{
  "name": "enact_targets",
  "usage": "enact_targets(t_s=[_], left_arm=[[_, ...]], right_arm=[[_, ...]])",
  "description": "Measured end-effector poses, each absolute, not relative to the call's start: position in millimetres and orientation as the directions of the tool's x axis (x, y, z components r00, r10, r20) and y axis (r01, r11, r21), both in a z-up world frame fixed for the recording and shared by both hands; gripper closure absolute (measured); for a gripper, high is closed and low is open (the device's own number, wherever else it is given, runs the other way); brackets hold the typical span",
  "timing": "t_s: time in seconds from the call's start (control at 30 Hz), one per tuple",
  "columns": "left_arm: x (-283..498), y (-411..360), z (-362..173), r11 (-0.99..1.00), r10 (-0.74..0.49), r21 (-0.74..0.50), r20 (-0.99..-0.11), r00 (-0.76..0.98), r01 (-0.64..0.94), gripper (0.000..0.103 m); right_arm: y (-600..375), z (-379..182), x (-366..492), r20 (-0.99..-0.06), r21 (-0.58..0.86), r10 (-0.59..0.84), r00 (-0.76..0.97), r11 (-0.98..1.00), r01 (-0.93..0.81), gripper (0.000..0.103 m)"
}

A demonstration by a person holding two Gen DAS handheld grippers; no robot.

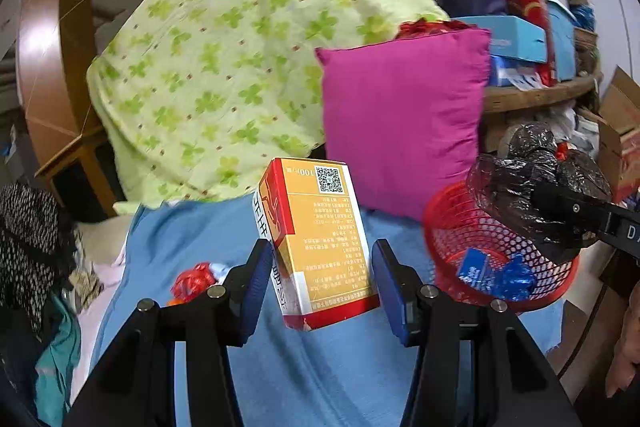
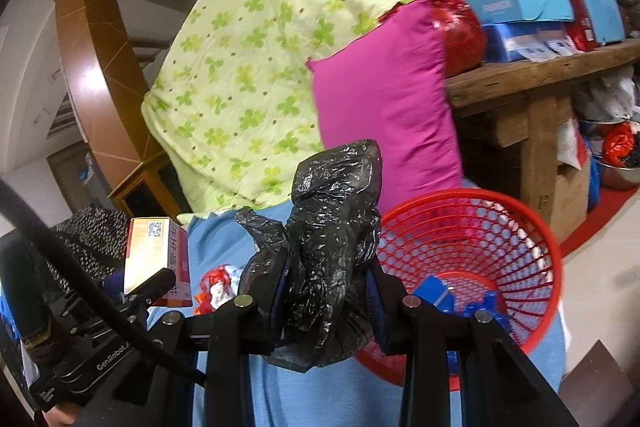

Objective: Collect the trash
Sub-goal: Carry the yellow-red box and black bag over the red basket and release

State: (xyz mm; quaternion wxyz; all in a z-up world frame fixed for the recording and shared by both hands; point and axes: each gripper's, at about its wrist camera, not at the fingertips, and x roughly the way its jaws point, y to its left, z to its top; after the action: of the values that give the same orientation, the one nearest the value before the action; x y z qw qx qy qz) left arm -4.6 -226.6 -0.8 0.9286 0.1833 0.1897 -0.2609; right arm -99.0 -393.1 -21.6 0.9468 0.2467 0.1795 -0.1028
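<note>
An orange and red carton (image 1: 320, 243) stands on the blue sheet (image 1: 320, 367) between the spread fingers of my left gripper (image 1: 322, 291); the left pad touches its side, the right pad stands off it. The carton also shows in the right wrist view (image 2: 154, 255). My right gripper (image 2: 326, 303) is shut on a crumpled black plastic bag (image 2: 332, 247) and holds it beside the rim of the red mesh basket (image 2: 520, 227). In the left wrist view the bag (image 1: 532, 195) hangs over the basket (image 1: 452, 235). Blue wrappers (image 1: 496, 273) lie in the basket.
A magenta cushion (image 1: 404, 123) and a green clover quilt (image 1: 224, 67) lean behind the carton. A red wrapper (image 1: 192, 281) lies on the sheet at the left. A wooden bench (image 2: 540, 75) piled with boxes stands at the right. Clothes (image 1: 32, 227) lie at the far left.
</note>
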Motion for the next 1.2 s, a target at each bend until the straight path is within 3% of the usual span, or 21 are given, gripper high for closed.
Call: enact_targets(t_s=[0.97, 1.2], left_arm=[[-19, -310, -8, 0.68, -0.482, 0.318, -0.486, 0.729, 0.661, 0.049], [2, -333, -27, 0.588, -0.597, 0.147, -0.584, 0.55, 0.795, 0.047]], right_arm=[[-470, -50, -133, -0.413, 0.513, -0.188, 0.891, 0.76, 0.398, 0.065], [-484, -68, -129, -0.445, 0.532, -0.199, 0.873, 0.726, 0.436, 0.064]])
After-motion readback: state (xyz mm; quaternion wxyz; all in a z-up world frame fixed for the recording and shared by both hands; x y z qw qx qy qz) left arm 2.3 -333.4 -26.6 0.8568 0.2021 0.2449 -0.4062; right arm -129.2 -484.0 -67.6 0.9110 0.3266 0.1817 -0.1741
